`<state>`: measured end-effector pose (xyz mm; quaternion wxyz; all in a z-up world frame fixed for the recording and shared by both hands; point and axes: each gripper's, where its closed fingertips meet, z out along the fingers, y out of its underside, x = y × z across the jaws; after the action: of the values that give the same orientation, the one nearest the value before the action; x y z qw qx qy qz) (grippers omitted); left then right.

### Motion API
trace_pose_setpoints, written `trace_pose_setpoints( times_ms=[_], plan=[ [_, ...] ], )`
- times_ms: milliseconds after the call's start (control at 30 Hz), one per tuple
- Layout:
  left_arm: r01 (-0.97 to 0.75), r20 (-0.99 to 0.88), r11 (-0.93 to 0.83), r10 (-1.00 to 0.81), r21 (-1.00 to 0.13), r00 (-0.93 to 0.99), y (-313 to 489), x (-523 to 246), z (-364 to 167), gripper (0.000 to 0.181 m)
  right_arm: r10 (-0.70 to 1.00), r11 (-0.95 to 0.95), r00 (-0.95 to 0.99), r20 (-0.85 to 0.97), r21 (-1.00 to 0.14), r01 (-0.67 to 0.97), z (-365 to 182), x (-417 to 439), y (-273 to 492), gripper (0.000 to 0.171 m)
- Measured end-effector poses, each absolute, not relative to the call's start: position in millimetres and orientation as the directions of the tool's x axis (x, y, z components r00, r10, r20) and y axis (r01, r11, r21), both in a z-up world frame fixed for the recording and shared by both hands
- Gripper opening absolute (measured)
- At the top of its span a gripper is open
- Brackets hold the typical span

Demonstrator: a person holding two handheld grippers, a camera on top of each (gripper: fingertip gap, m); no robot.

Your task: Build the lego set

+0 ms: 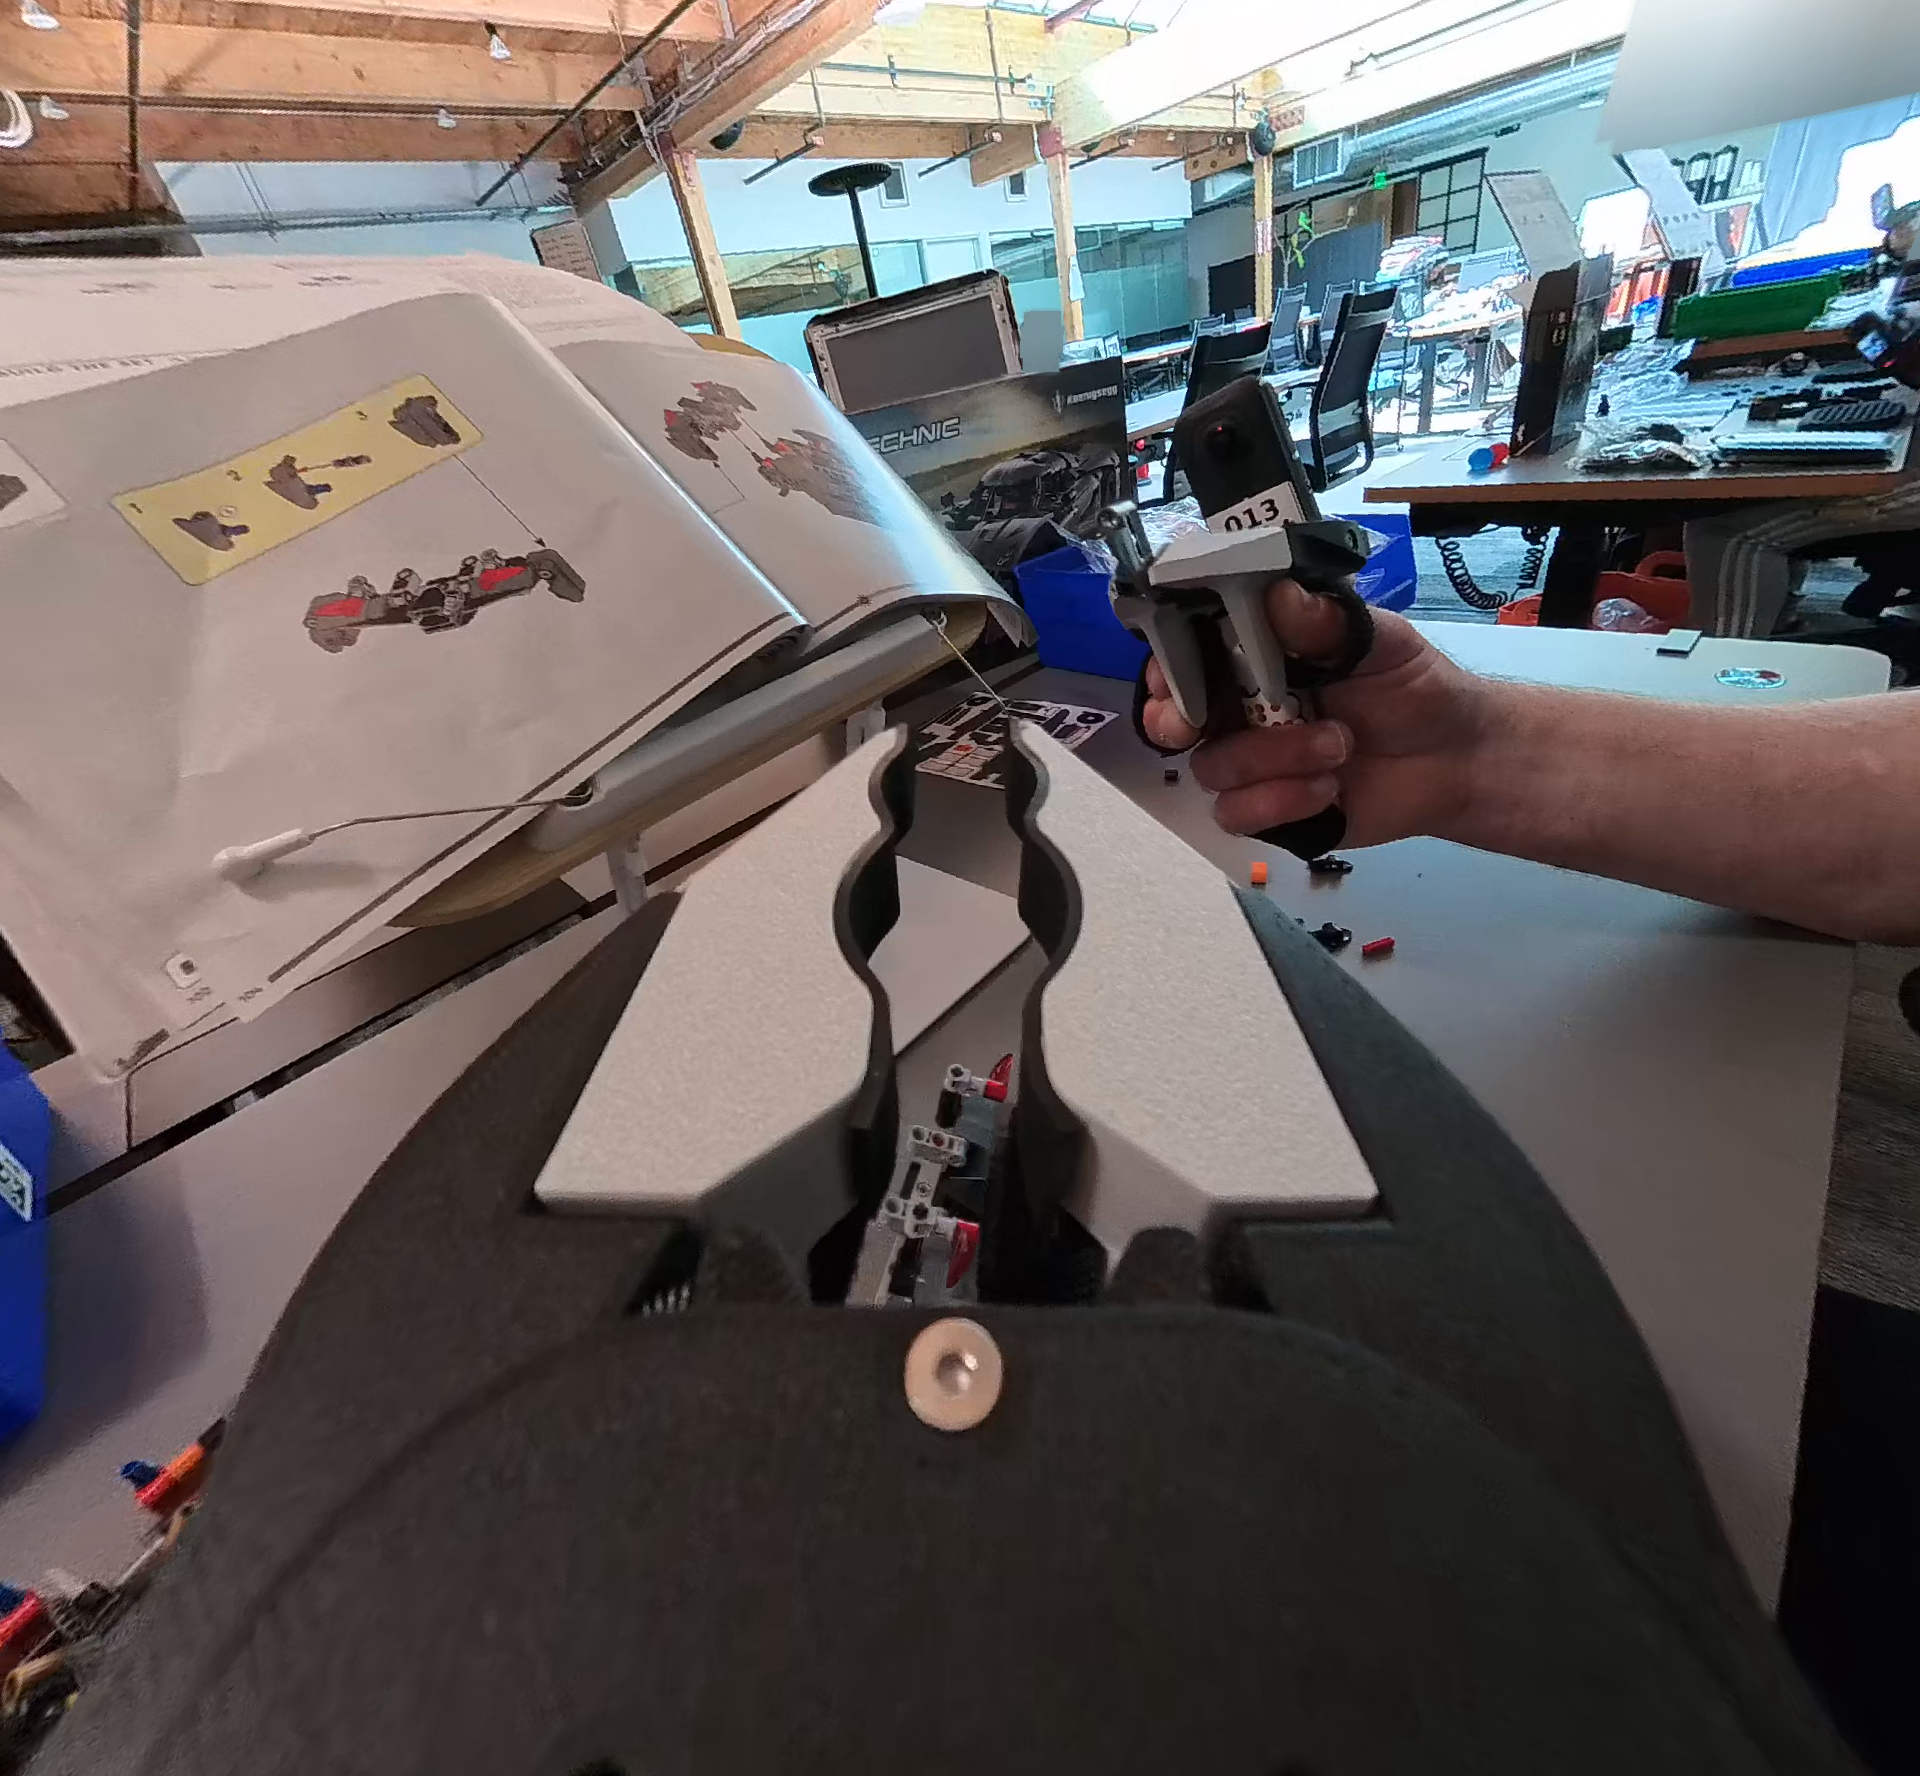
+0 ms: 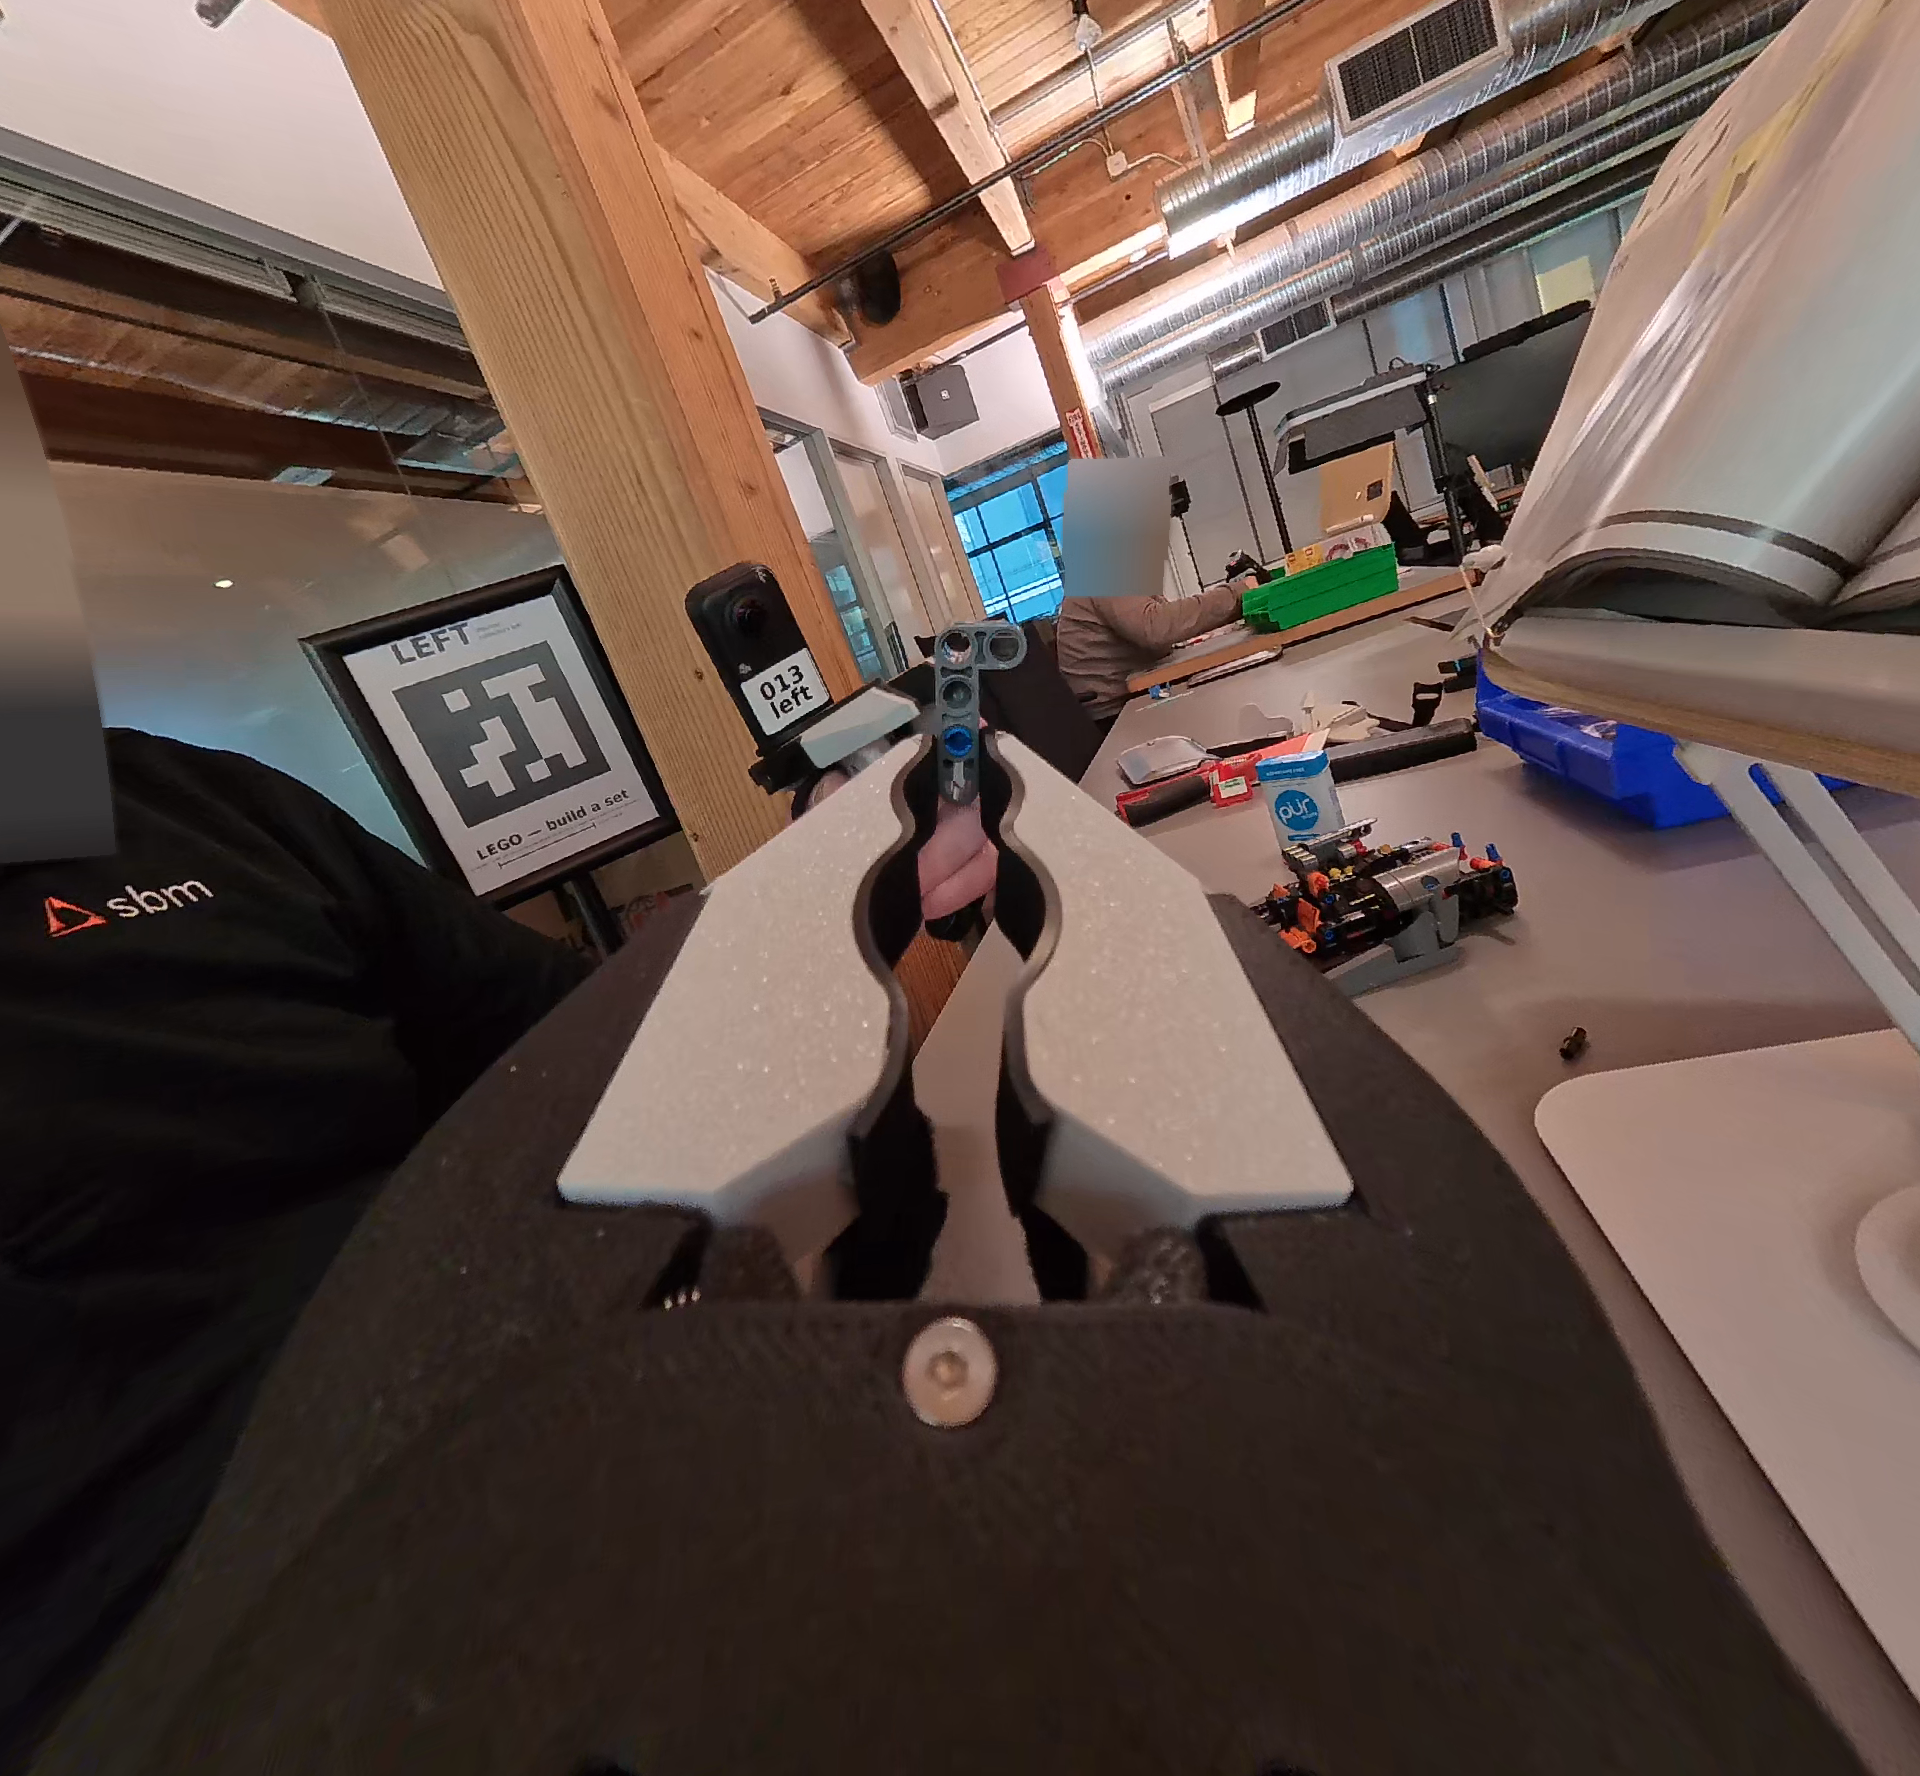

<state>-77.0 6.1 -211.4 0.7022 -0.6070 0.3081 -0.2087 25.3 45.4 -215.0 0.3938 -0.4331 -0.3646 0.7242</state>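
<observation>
My left gripper (image 1: 961, 739) is held above the table, jaws a little apart at the tips. A grey Lego sub-assembly with red parts (image 1: 945, 1186) sits deep between its finger bases and looks gripped there; its lower end is hidden. My right gripper (image 2: 958, 760) is shut on a grey Technic liftarm (image 2: 961, 677) with a blue pin, held upright at the fingertips. It also shows in the left wrist view (image 1: 1138, 573), in a hand, to the right of and beyond my left fingers. One of the left gripper's fingers (image 2: 862, 713) shows just behind the liftarm.
An open instruction book (image 1: 416, 583) leans on a stand at the left. A part-built chassis (image 2: 1392, 895), a small blue tub (image 2: 1294, 801), blue bins (image 2: 1621, 750) and loose small parts (image 1: 1340, 905) lie on the grey table (image 1: 1558, 1051). A wooden post (image 2: 582, 376) stands behind. Some 12 centimetres of space lies between my two pairs of fingers.
</observation>
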Motion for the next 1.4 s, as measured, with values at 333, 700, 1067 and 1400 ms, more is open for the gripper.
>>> trace_pose_setpoints(
  times_ms=[333, 700, 1067, 1400],
  plan=[
    [-0.082, -0.188, 0.189, -0.655, -0.979, 0.732, 4.6, -84.7, -205.7, 0.014, 0.886, -0.423, -0.313, -0.342, -0.873, -0.244, -218.6, 23.2, 45.2, 0.005],
    [-0.078, -0.188, 0.196, -0.64, -0.977, 0.745, 4.6, -95.2, -200.7, 0.014, 0.886, -0.423, -0.312, -0.343, -0.874, -0.239, -220.4, 22.5, 45.5, 0.005],
    [-0.257, -0.252, 0.083, -0.615, -0.963, 0.747, 17.3, -115.1, -223.5, 0.018, 0.888, -0.42, -0.31, -0.341, -0.874, -0.243, -219.7, 23.9, 46.8, 0.005],
    [-0.569, -0.37, -0.094, -0.671, -0.817, 0.642, 32.7, -110.9, -301.9, 0.029, 0.884, -0.431, -0.299, -0.359, -0.873, -0.228, -227.8, 21.3, 51.6, 0.004]
  ],
)
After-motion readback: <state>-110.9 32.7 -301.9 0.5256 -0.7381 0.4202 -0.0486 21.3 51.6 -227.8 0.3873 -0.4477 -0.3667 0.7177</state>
